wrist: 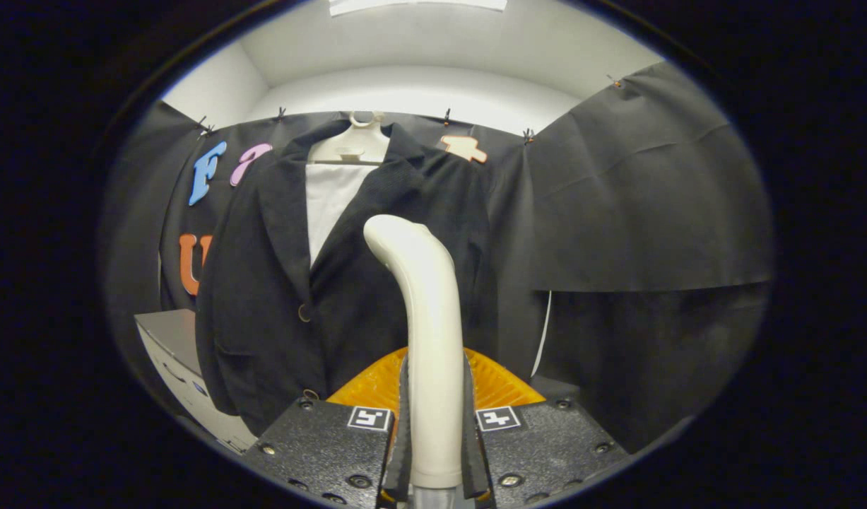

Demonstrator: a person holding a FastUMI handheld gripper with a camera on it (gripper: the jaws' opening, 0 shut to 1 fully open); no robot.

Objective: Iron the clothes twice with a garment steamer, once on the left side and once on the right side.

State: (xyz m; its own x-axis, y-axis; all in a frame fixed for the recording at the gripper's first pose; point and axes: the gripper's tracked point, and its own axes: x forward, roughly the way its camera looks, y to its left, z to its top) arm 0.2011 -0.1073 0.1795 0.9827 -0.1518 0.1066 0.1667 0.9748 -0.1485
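1. The dark jacket [348, 283] hangs on a white hanger [350, 145] against the booth wall, beyond the fingers.
2. The cream steamer [422, 318] (head curved toward the jacket) stands upright.
3. The gripper [433, 431] clamps both fingers on its handle.

The steamer [425, 332] blocks the jacket's [348, 283] middle, its nozzle face turned away; the jacket hem drops behind the fingers [403, 431].

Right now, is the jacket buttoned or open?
Open. The jacket hangs on its hanger with lapels apart, white lining showing. Tool shut on steamer.
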